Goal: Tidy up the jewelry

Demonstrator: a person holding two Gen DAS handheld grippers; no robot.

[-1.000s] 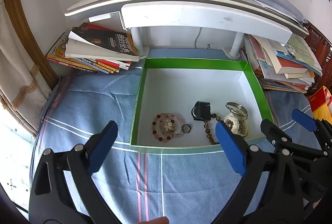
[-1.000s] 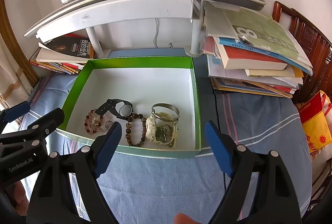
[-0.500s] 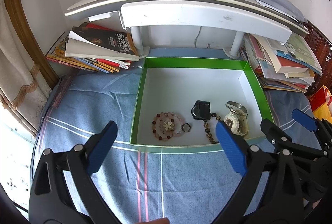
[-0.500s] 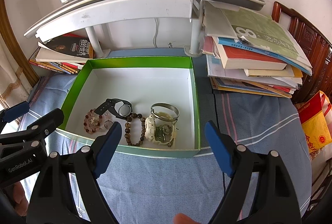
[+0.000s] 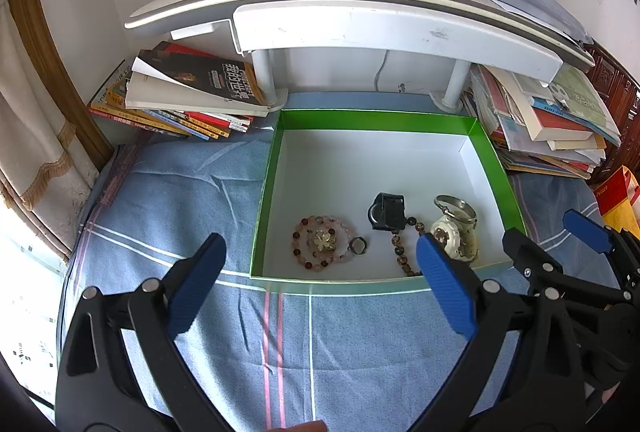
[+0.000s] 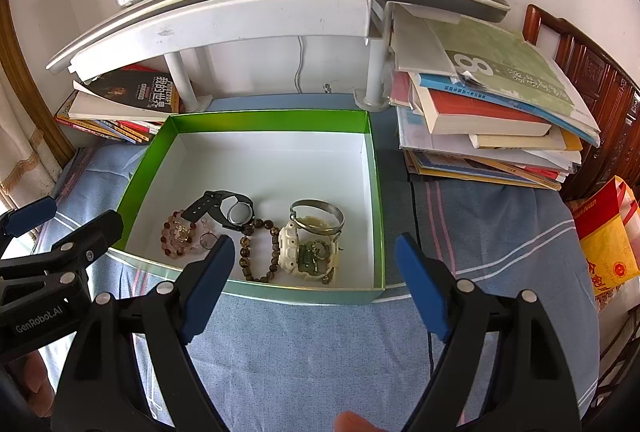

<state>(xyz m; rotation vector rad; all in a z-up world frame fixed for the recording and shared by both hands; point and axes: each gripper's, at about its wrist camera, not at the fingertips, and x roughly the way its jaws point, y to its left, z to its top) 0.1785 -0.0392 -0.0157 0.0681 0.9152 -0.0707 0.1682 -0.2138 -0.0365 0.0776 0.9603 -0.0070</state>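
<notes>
The jewelry lies in the near half of the box (image 6: 376,192), a green-walled, white-floored tray on the blue cloth (image 6: 312,352). Along the box's near wall, from its left side to its right: a pink bead bracelet (image 6: 180,236) with a small ring (image 6: 208,240) just beside it, a black watch (image 6: 232,210), a brown bead string (image 6: 260,252), and a white watch (image 6: 308,252) with a metal bangle (image 6: 318,216) at its far end.

The right wrist view shows the black watch whole, its strap running toward the box's far-left corner and its round case toward the brown beads; its long axis is diagonal. The left view shows that watch (image 5: 386,212) foreshortened, as a dark block. The white watch's long axis runs from the bangle toward the near wall.

Both grippers hover over the cloth before the box's near wall, holding nothing: the left gripper (image 5: 320,296) spread wide, the right gripper (image 6: 316,288) also wide. Book stacks (image 6: 480,120) flank the box.
</notes>
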